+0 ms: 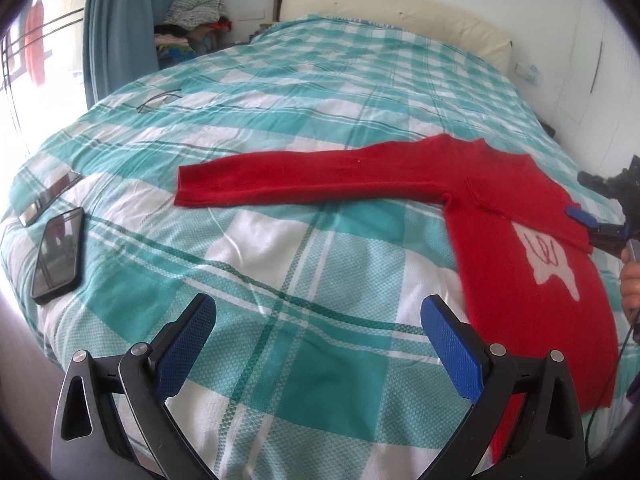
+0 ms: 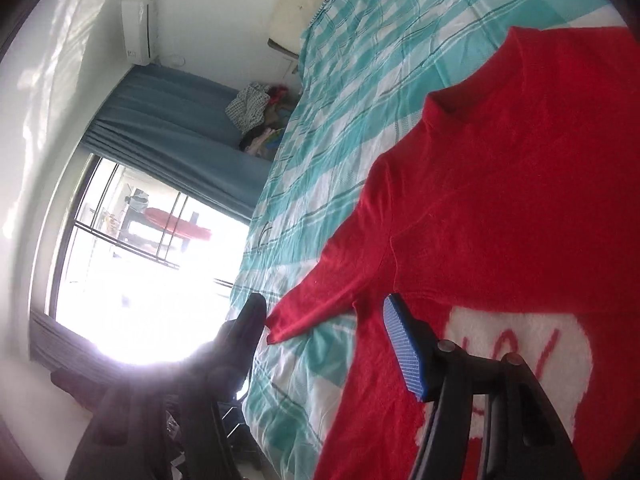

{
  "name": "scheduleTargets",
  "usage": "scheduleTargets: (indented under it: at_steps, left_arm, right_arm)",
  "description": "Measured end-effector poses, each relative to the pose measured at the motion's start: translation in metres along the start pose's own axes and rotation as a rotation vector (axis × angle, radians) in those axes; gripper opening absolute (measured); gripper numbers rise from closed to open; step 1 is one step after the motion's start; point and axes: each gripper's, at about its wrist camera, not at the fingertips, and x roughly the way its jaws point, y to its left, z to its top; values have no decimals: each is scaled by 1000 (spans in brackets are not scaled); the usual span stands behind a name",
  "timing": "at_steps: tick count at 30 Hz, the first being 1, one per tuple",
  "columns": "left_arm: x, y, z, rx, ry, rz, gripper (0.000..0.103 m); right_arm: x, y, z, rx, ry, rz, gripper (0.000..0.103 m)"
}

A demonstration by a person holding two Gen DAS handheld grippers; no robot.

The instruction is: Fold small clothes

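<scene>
Both blue-padded fingers of the left gripper (image 1: 318,322) stand spread wide with nothing between them, angled down over the teal-and-white checked bedspread (image 1: 304,88) just short of the sweater's hem. To its left, near the bed's edge, two phones lie flat side by side: the nearer dark phone (image 1: 59,255) and, just beyond it, a second phone (image 1: 50,198) catching the window's glare. Farther back on the cover lies a pair of glasses (image 1: 158,100).

Across the middle of the bed the red sweater (image 1: 516,280) lies flat, front up, its white patch (image 1: 550,260) with red stitched lines showing on the chest. One sleeve (image 1: 304,182) stretches straight out to the left, its cuff resting on the cover well apart from the phones. The collar points toward the cream headboard (image 1: 400,12).

At the far right, the right gripper (image 1: 588,222) reaches in over the sweater's side, a hand (image 1: 630,284) visible at the frame's edge behind it. In its own view this gripper (image 2: 324,322) is rolled strongly sideways, so the bed runs tilted; its jaws stand parted, empty, one blue pad (image 2: 404,350) hovering over the sweater's body near the armpit, the other finger dark against the bright window (image 2: 132,264). No containers are in sight; a heap of clothes (image 1: 192,20) sits in the corner beside the blue curtain (image 1: 116,28).
</scene>
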Motion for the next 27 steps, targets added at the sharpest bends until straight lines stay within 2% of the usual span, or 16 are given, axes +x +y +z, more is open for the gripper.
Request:
scheduleTargets:
  at_steps: [2, 6, 8, 11, 15, 17, 21, 24, 27]
  left_arm:
    - [5, -6, 1, 17, 17, -10, 102]
    - [12, -28, 9, 37, 19, -59, 102]
    - [15, -41, 14, 38, 18, -92, 102]
    - [32, -56, 19, 17, 66, -155, 102]
    - [59, -60, 18, -20, 137, -153, 102]
    - [64, -52, 25, -31, 150, -152, 102]
    - [58, -4, 62, -28, 69, -113, 102]
    - [73, 65, 91, -168, 51, -56, 102]
    - [104, 136, 98, -388, 119, -4, 101]
  right_arm:
    - [-40, -5, -17, -100, -45, -166, 63]
    - [-114, -20, -53, -294, -124, -582, 69]
    - [-141, -35, -67, -330, -142, -716, 69]
    - [-168, -60, -79, -330, -168, -859, 69]
    - [-177, -74, -90, -353, -247, -945, 69]
    - [-171, -81, -93, -347, -256, -950, 69]
    - [-163, -96, -99, -322, -256, -945, 71]
    - [-163, -101, -97, -313, -251, -923, 75]
    - [-161, -104, -97, -315, -247, -922, 77]
